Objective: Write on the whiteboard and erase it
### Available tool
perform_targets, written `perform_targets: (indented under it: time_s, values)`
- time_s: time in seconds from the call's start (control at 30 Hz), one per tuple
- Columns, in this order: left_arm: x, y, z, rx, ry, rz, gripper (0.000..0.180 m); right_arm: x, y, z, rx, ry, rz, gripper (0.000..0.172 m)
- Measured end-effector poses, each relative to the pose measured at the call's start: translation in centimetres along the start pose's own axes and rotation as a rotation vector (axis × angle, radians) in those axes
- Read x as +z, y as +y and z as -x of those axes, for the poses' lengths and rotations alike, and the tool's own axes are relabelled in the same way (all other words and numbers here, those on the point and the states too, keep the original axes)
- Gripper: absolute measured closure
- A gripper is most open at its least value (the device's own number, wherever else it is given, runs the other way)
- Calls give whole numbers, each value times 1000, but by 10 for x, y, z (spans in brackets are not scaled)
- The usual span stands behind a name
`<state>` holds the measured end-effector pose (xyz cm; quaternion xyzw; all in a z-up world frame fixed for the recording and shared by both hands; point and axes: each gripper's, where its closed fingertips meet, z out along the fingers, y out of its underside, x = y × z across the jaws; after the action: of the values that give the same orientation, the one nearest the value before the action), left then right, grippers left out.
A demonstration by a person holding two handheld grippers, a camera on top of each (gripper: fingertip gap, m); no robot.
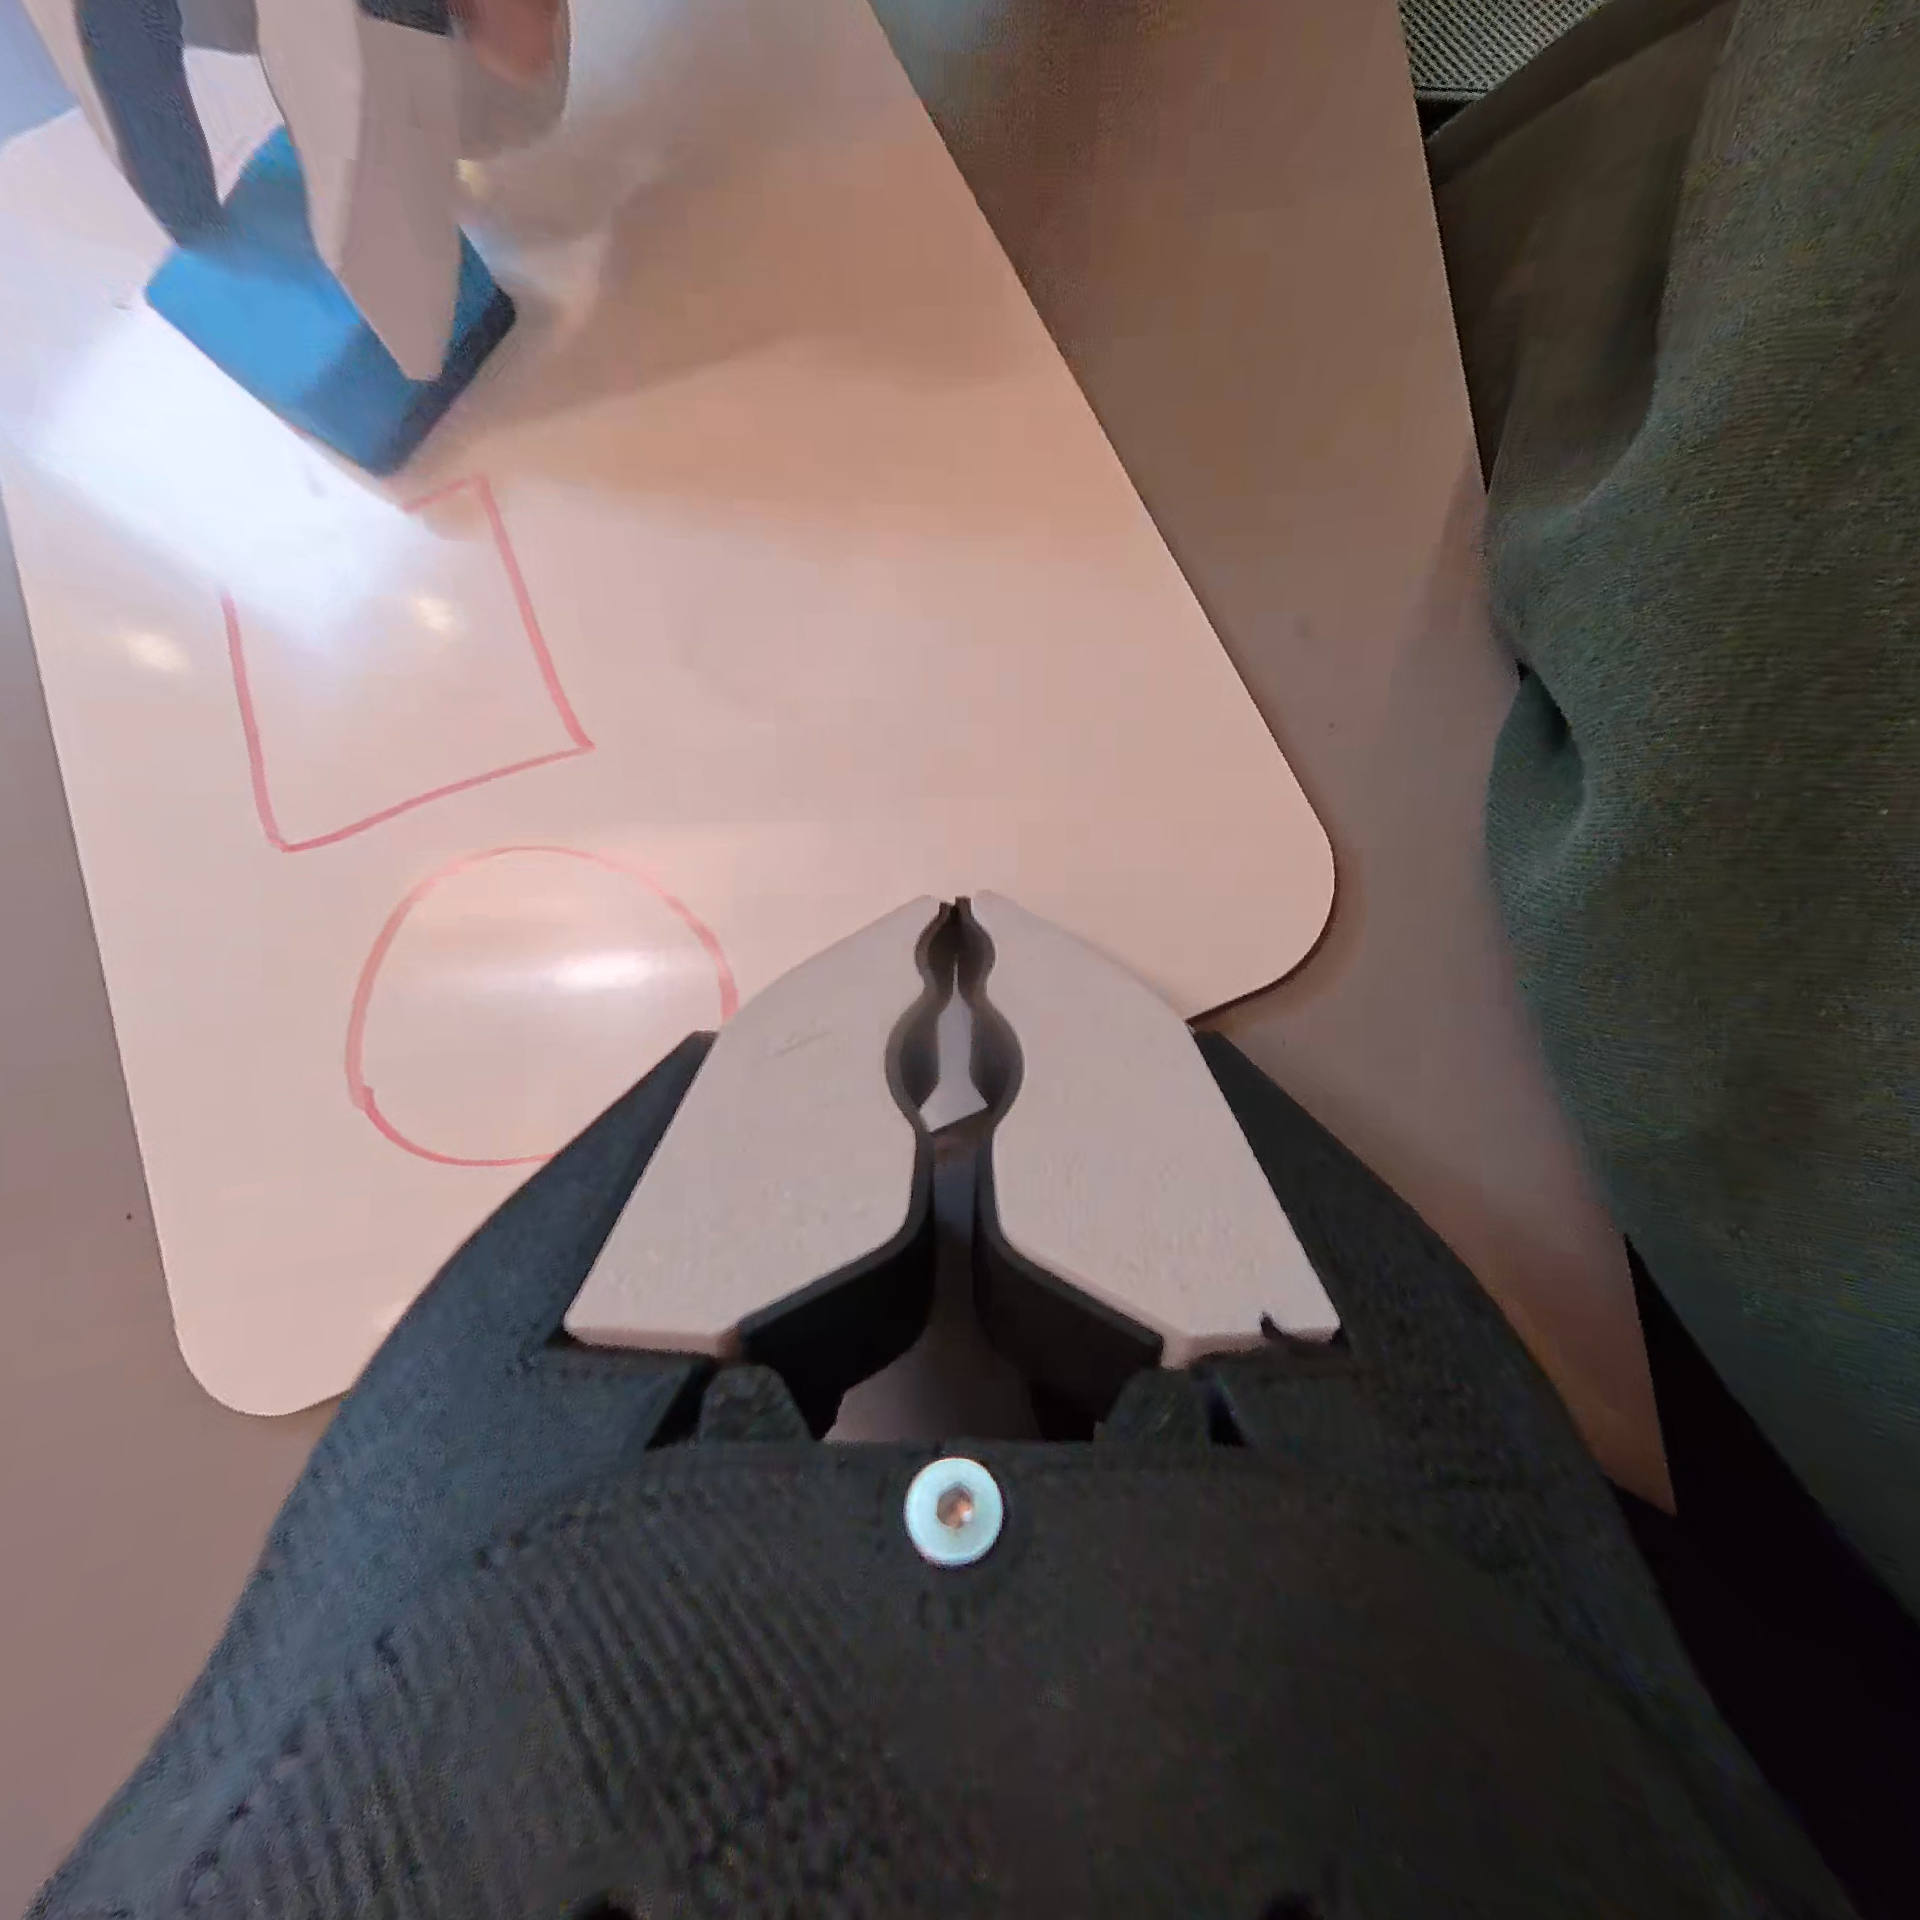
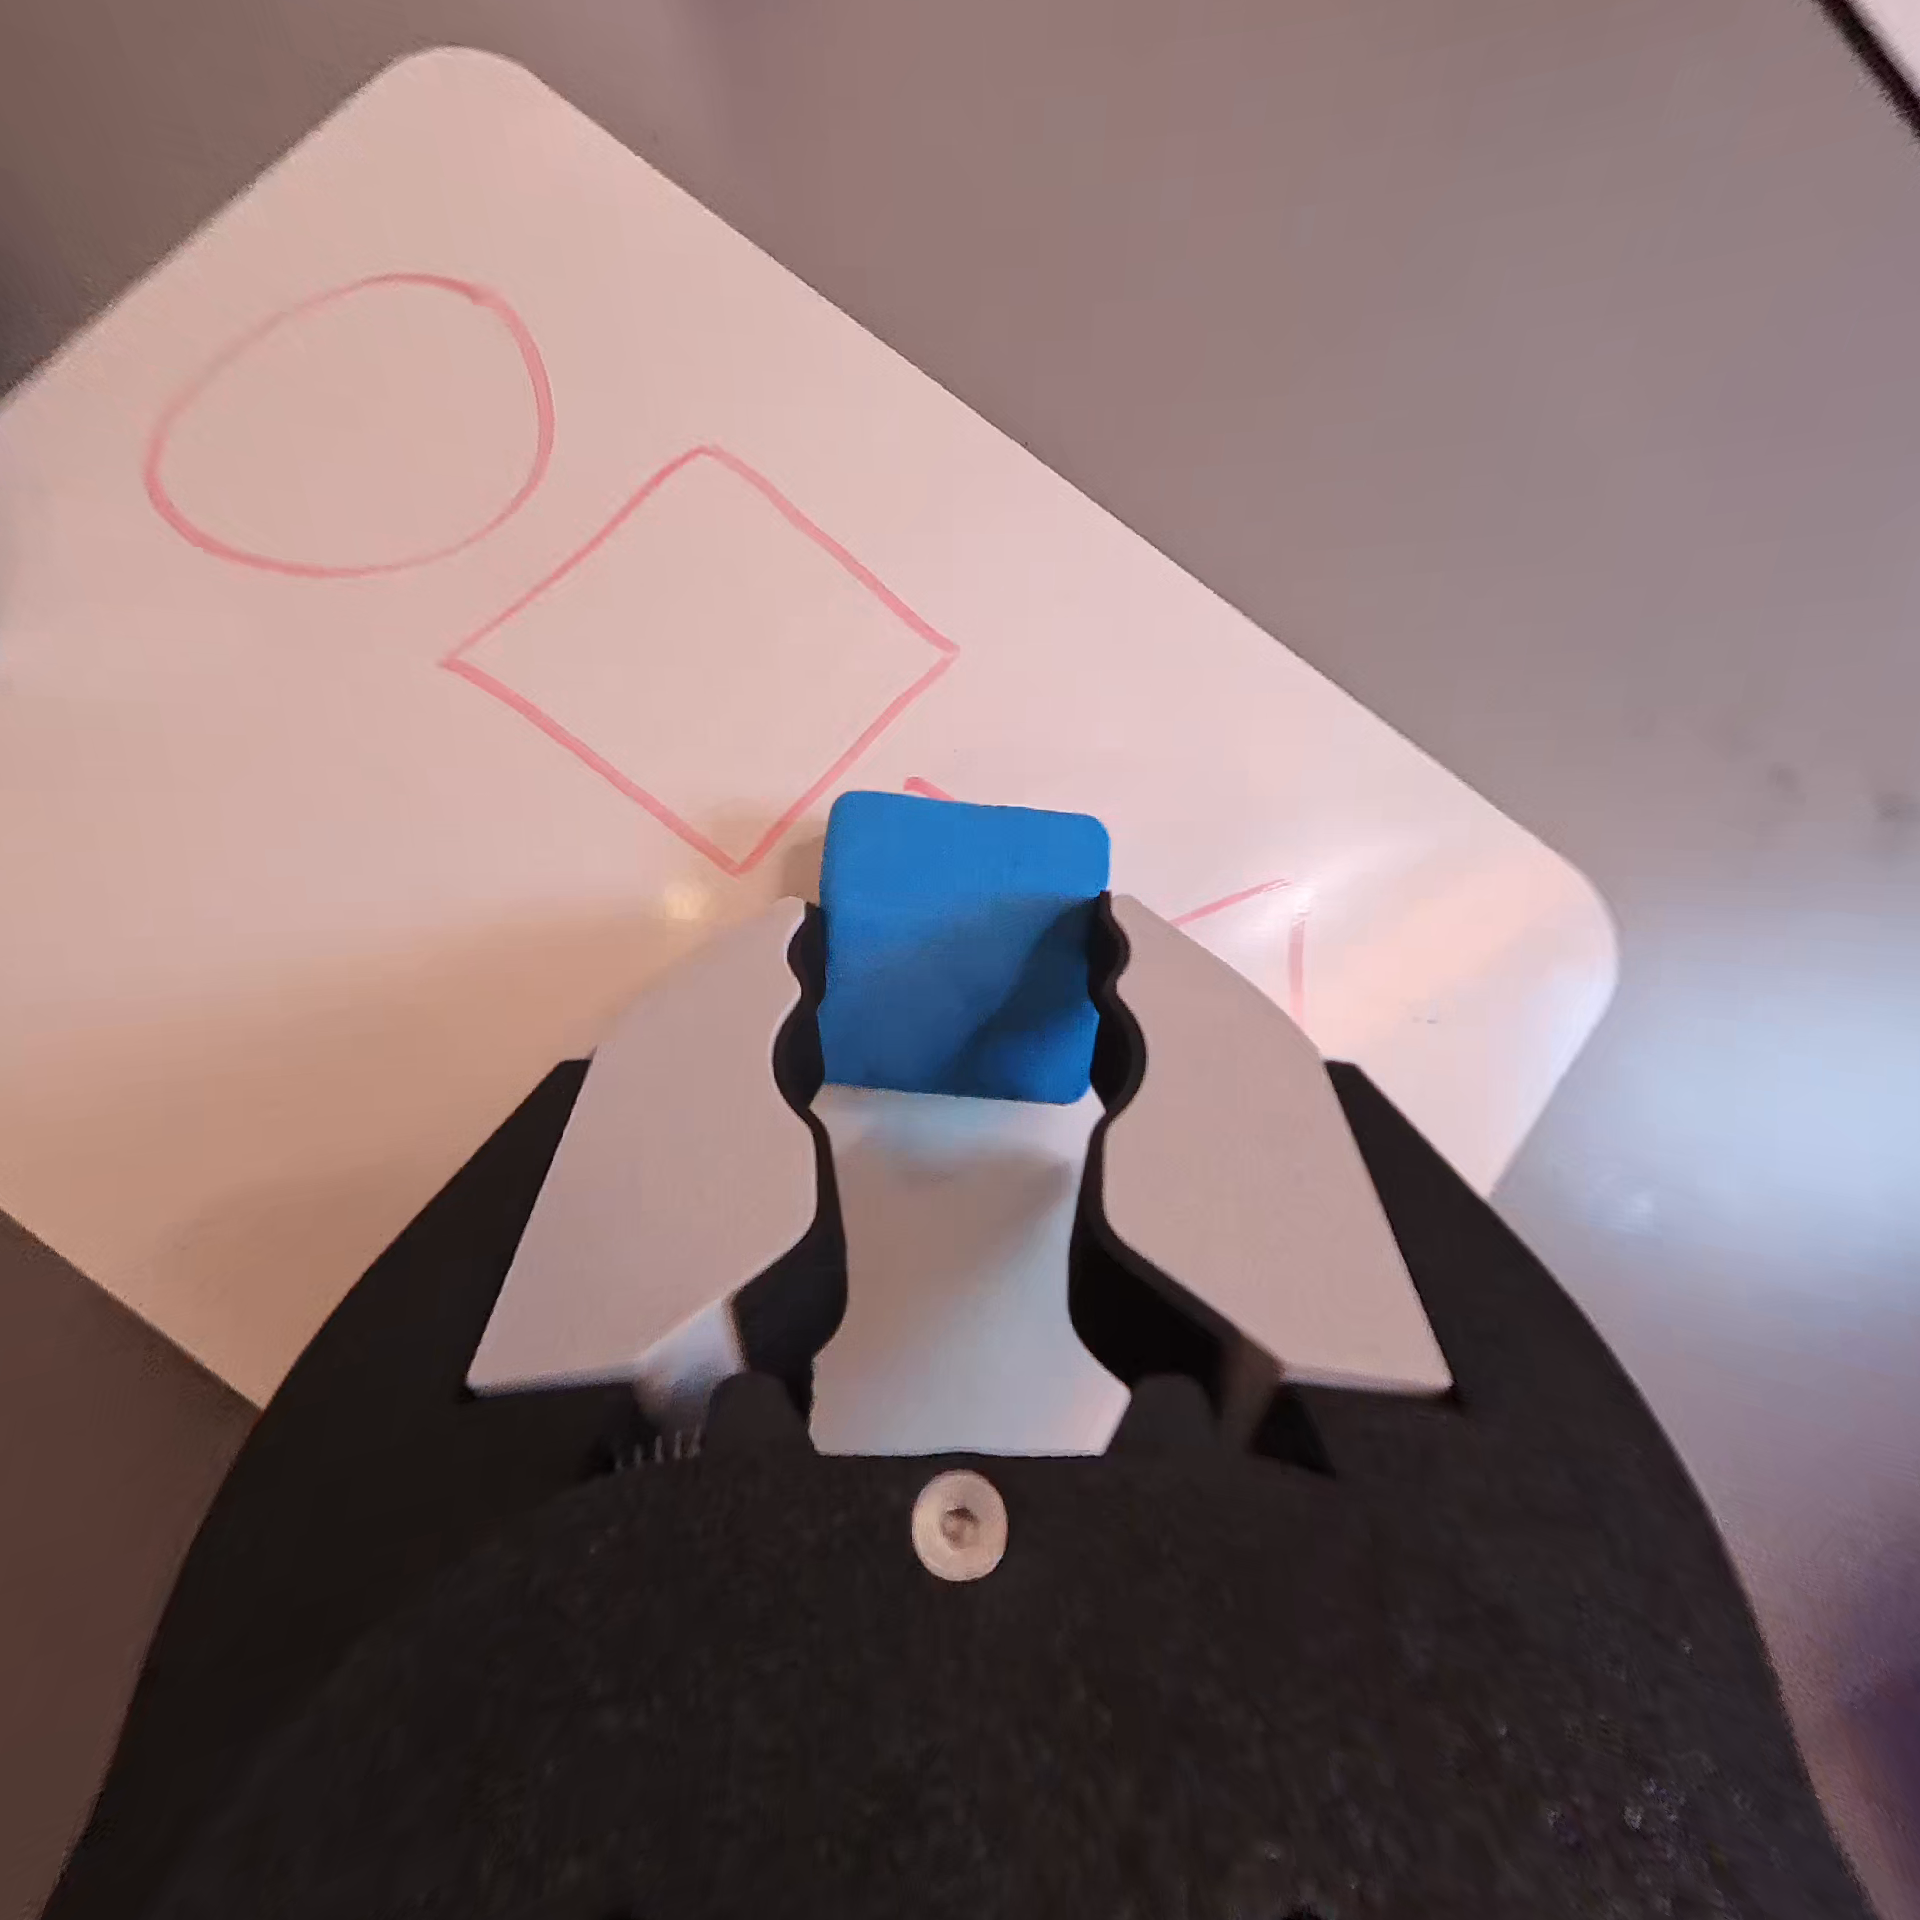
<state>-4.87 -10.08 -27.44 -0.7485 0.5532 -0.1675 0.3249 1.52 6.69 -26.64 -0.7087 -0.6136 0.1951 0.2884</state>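
Observation:
A white whiteboard (image 2: 1091, 582) lies flat on the grey table and bears a red circle (image 2: 348, 426), a red square (image 2: 707, 660) and part of a third red shape (image 2: 1273, 925). My right gripper (image 2: 951, 914) is shut on a blue eraser block (image 2: 956, 956) with both pads against its sides, pressing it on the board at the third shape. In the left wrist view the eraser (image 1: 312, 353) sits at the top left, above the square (image 1: 400, 665) and circle (image 1: 540, 1003). My left gripper (image 1: 961, 904) is shut with nothing in it, over the whiteboard's (image 1: 935, 623) near corner.
A person's green sleeve (image 1: 1714, 727) fills the right side of the left wrist view, next to the table edge. Grey table top (image 2: 1455, 364) surrounds the board.

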Motion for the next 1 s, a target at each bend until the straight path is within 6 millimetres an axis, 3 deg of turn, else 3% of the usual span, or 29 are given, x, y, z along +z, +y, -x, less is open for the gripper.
perform_targets:
  time_s: [0.03, 0.13, 0.17, 0.23, 0.33, 0.37, 0.4, 0.43, 0.53, 0.57, 0.6, 0.7, 0.73, 0.77, 0.8, 0.87, 0.9, 0.93, 0.97, 1.0]
  values:
    - [0, 0, 0, 0, 0, -4, 180, -1, 2, -8, 1, 21, 9, 122]
    - [0, 0, 0, 18, -10, 2, 180, -18, 32, -84, 216, 147, 31, 122]
    - [0, 0, 1, 22, -17, 2, 180, -25, 43, -97, 261, 164, 37, 122]
    - [0, 0, 1, 17, -20, -4, 180, -31, 47, -81, 229, 142, 33, 122]
    - [1, 1, 0, 3, 11, -11, 180, -20, 27, -11, 80, 26, 36, 123]
    - [1, 0, 0, -1, 17, -12, 180, -15, 19, 0, 35, 16, 33, 122]
    - [1, 0, 0, -1, 19, -13, 180, -9, 13, -3, 32, 22, 26, 122]
    - [2, 0, -1, 3, 17, -15, 180, -5, 10, -20, 77, 44, 11, 122]
    - [2, 0, -2, 9, 2, -14, 180, -8, 22, -89, 234, 155, 6, 122]
    - [2, 0, -1, 7, 2, -13, 180, -10, 25, -92, 243, 158, 17, 123]
    - [2, 0, -1, 5, 5, -14, 180, -10, 24, -83, 211, 151, 30, 123]
    - [2, 0, 0, 4, 17, -11, 180, 5, -2, -11, 55, 13, 31, 123]
    - [3, 0, 0, 5, 17, -10, 180, 11, -10, 3, 4, -4, 30, 123]
    - [3, 0, -1, 8, 15, -11, 180, 16, -16, 1, -8, -1, 27, 122]
    - [3, 0, -1, 11, 11, -12, 180, 19, -18, -15, 44, 7, 18, 122]
    - [2, 1, -1, 17, -1, -8, 180, 15, -6, -74, 174, 107, 11, 122]
    - [2, 1, -1, 18, -6, -8, 180, 10, 2, -90, 220, 120, 9, 122]
    - [2, 1, -1, 17, -6, -10, 180, 5, 8, -90, 225, 120, 11, 123]
    - [2, 1, -1, 16, 0, -11, 180, 2, 10, -79, 194, 119, 25, 123]
    - [2, 1, -1, 12, 6, -13, 180, 3, 6, -52, 150, 66, 33, 123]
